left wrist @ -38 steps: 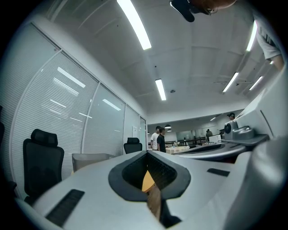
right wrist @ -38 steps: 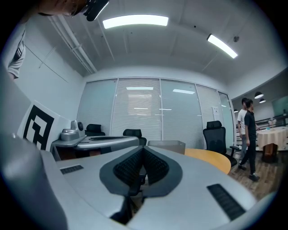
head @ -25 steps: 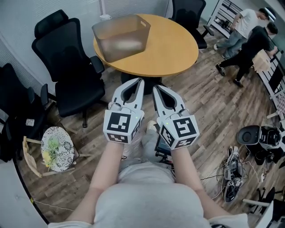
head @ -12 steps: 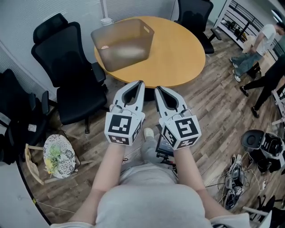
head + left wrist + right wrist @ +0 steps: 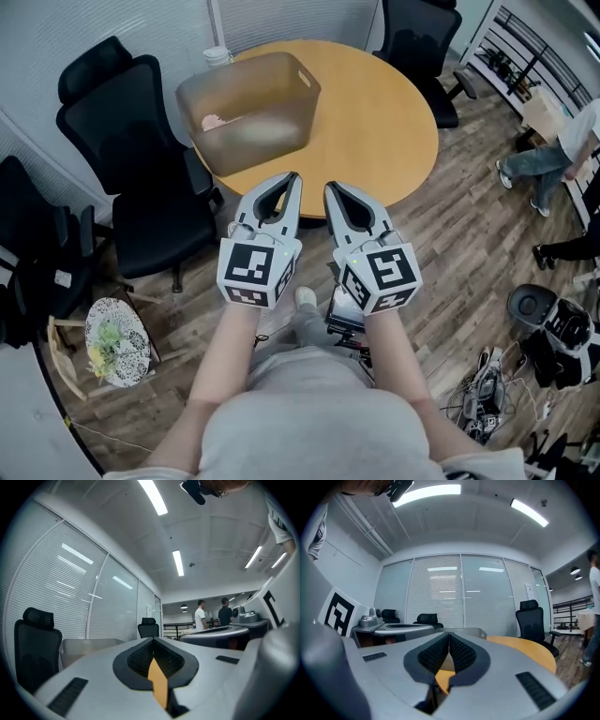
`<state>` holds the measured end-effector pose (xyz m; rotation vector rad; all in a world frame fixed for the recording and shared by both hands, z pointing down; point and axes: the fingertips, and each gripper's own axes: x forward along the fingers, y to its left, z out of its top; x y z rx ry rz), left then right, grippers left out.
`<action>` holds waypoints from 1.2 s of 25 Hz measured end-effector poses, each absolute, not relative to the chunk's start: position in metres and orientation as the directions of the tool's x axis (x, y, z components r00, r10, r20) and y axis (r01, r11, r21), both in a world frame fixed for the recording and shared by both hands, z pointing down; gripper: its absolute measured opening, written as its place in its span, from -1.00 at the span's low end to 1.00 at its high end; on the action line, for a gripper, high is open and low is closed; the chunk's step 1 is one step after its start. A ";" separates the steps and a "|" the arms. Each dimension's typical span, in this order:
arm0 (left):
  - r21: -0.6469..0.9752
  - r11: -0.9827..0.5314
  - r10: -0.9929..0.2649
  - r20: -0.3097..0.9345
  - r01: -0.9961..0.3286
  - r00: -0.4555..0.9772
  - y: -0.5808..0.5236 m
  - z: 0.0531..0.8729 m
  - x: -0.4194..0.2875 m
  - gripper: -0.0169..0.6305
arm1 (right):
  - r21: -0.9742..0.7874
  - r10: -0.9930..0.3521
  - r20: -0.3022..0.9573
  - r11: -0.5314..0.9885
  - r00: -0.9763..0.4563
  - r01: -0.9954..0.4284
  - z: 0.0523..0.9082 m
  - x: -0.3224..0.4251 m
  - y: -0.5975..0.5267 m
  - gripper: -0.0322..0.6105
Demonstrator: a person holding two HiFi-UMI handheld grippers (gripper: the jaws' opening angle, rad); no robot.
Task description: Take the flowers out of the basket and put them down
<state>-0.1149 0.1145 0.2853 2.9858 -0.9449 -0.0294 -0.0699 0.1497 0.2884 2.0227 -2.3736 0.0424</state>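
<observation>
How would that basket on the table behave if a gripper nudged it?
The basket looks like thin translucent plastic, so probably light and apt to slide on the smooth table. Its wide base suggests it won't tip easily.

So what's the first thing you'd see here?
Two grey grippers, the left gripper and the right gripper, poke out side by side in the middle, jaws shut, each with a black-and-white cube. Just past them stands a round wooden table with a big basket on its left side.
</observation>
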 end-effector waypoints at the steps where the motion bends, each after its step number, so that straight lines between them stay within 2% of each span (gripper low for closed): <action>1: 0.012 -0.815 -0.579 -0.014 -0.579 0.815 0.108 0.285 -0.110 -0.94 | -0.008 -0.986 0.034 0.164 -0.164 -0.986 0.288 -0.064 0.143 -0.82; 21: -0.024 -0.703 -0.711 -0.012 -0.711 0.703 -0.033 0.283 -0.058 -0.94 | -0.029 -0.954 0.005 0.300 -0.301 -0.953 0.284 0.013 -0.005 -0.82; 30: -0.034 -0.649 -0.760 -0.006 -0.760 0.650 -0.072 0.284 -0.071 -0.94 | -0.029 -0.930 0.012 0.366 -0.367 -0.930 0.288 0.005 -0.044 -0.82</action>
